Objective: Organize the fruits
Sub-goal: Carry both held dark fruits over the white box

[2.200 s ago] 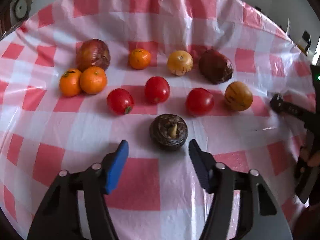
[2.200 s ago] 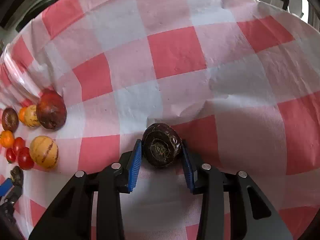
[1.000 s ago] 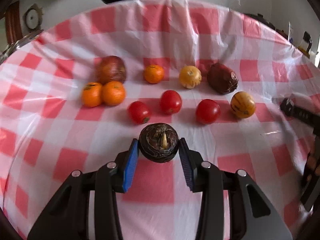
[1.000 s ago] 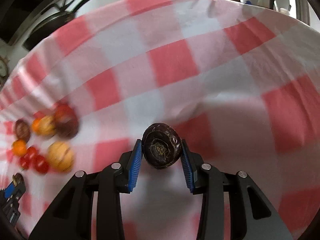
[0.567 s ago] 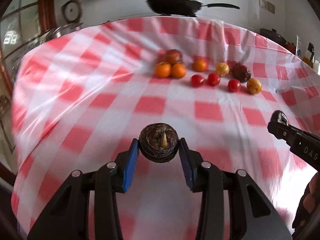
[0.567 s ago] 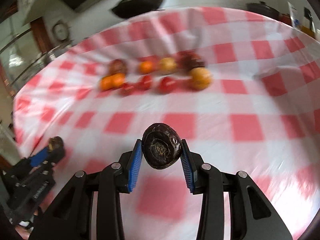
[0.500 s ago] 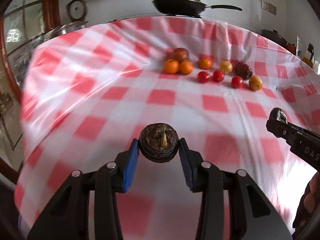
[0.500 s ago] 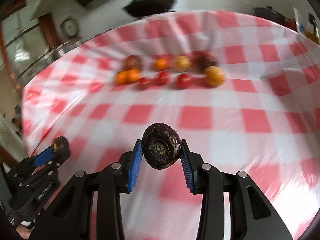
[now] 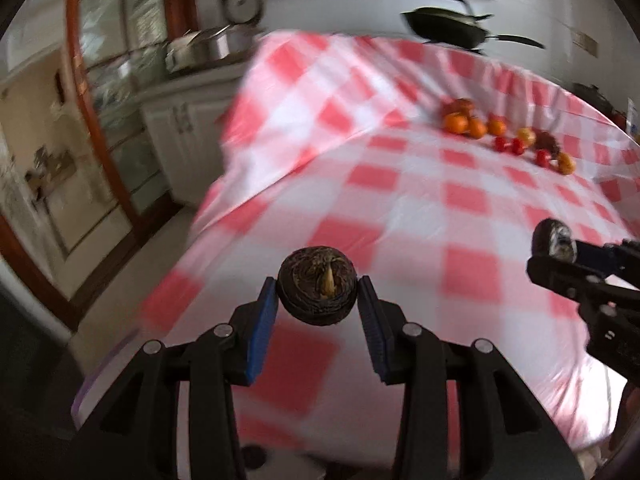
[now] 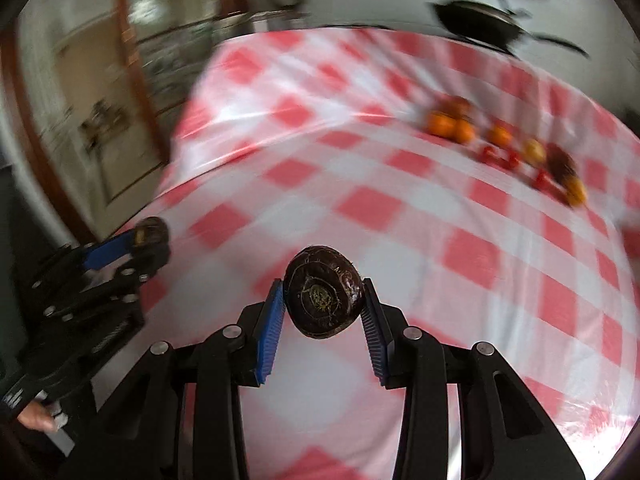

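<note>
**Two dark fruits aloft, the rest waiting at the far end of the table**

You hold a fruit in each tool. Your left gripper point(image 9: 318, 304) is clamped on a dark round fruit with a pale stem nub point(image 9: 318, 290), its blue pads pressed to both sides, lifted clear of the checked tablecloth point(image 9: 420, 208). Your right gripper point(image 10: 323, 308) is closed on a second dark fruit point(image 10: 323, 297), also off the cloth; from the left camera that tool shows at 3 o'clock. Farther off, toward 1 o'clock in both views, the remaining fruits lie in a loose cluster: oranges point(image 9: 466, 125), small red fruits point(image 9: 508, 145), yellow ones and larger dark ones, blurred by motion. A black pan point(image 9: 444, 26) sits beyond the table's far edge. No bowl or tray shows, so where these two belong cannot be told. By the look of it, sorting is mid-course: two picked, nothing yet set down, the cluster untouched.
</note>
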Motion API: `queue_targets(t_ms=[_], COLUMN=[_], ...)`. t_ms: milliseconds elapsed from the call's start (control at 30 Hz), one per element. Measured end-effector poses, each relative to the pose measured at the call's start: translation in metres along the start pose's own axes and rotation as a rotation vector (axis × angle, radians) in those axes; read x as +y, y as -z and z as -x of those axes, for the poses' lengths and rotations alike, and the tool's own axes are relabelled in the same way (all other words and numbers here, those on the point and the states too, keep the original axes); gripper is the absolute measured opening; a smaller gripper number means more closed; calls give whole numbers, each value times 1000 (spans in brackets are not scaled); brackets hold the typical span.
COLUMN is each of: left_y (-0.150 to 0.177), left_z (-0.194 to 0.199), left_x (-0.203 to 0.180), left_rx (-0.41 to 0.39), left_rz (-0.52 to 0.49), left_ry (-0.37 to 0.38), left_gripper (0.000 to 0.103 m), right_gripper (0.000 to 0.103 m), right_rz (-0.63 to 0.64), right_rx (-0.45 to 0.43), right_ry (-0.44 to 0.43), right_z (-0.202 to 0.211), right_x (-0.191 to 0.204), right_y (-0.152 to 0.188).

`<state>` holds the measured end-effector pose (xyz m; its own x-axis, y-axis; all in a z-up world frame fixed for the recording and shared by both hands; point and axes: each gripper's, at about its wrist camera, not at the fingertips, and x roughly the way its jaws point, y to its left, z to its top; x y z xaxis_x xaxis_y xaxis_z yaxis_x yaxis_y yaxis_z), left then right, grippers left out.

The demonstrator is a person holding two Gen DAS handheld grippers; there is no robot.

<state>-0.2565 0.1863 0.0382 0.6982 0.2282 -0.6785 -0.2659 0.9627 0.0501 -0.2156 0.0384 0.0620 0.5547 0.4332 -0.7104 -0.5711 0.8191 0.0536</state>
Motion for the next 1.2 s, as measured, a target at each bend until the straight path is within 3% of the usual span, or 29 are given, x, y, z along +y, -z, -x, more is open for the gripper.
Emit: queue_targets(t_ms=[300,400,533,667,1000,1200], left_y=[59,78,101,129,177,197], left_z=[9,18,23,7,-53,-65], left_x=[87,126,168,205,222,223], left_rx=[64,98,120,199,481,559], left_rz=[127,257,326,398,434,423], left_ry=[-141,-109,-177,-223,-258,-282], left_gripper=[41,41,41,41,41,41], right_gripper=[38,38,38,38,38,38], right_rz=[243,363,470,569,642,659], right_rx=[62,94,133,222,518,548], right_ry=[-168,-214,-283,-312,-293,-300], right_z=[-18,-26,-34,-60,-161,-179], right_x=[101,142,186,224,270,280], right_y=[12,23,37,57,107,113])
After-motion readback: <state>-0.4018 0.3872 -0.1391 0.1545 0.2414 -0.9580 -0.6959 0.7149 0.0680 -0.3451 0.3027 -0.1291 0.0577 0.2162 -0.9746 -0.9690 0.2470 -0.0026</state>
